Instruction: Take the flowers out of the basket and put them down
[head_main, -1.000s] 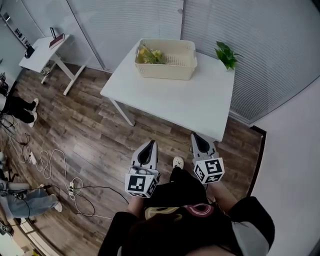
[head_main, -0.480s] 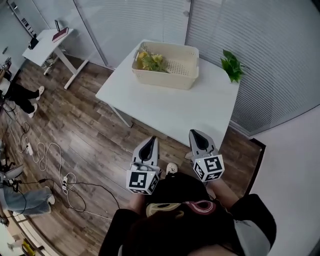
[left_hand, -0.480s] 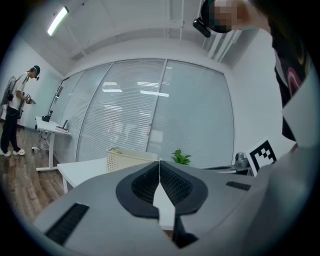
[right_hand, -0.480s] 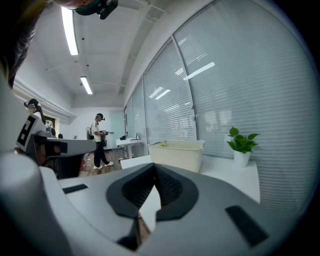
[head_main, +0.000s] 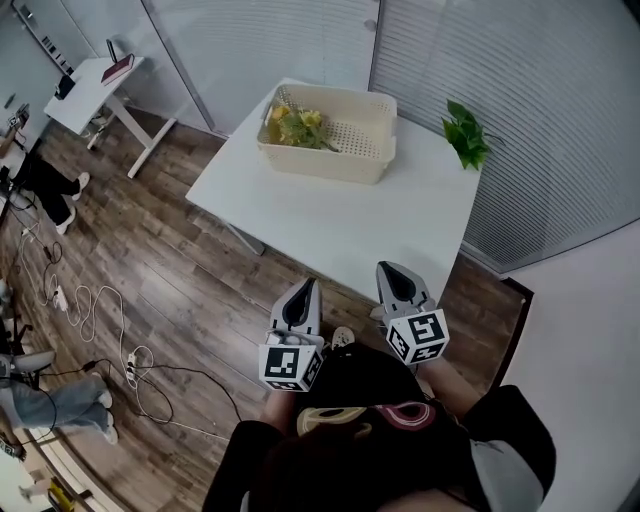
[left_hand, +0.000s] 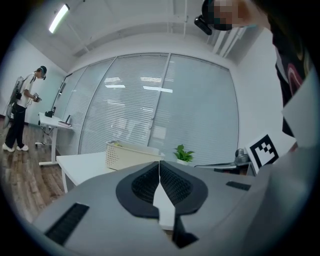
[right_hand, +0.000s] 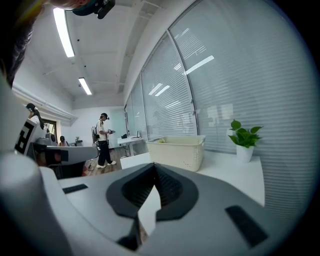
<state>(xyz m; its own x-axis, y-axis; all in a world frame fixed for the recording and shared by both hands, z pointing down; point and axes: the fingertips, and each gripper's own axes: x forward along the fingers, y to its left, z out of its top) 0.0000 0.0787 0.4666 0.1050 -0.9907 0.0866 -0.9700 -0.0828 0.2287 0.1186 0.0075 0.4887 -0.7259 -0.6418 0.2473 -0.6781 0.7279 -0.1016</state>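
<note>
A cream perforated basket (head_main: 345, 150) stands at the far side of the white table (head_main: 350, 225), with yellow-green flowers (head_main: 295, 125) lying in its left end. The basket (left_hand: 129, 156) also shows in the left gripper view, and as the basket (right_hand: 180, 150) in the right gripper view. My left gripper (head_main: 303, 285) is shut and empty, over the floor just short of the table's near edge. My right gripper (head_main: 392, 268) is shut and empty too, its tip at the table's near edge. Both point toward the basket, well short of it.
A small potted plant (head_main: 465, 135) stands at the table's far right corner. A glass wall with blinds runs behind the table. Cables and a power strip (head_main: 140, 375) lie on the wooden floor at left. A second desk (head_main: 95, 90) and people stand further left.
The table and basket have come nearer in the head view. Both grippers have moved forward toward the table's near edge, still shut.
</note>
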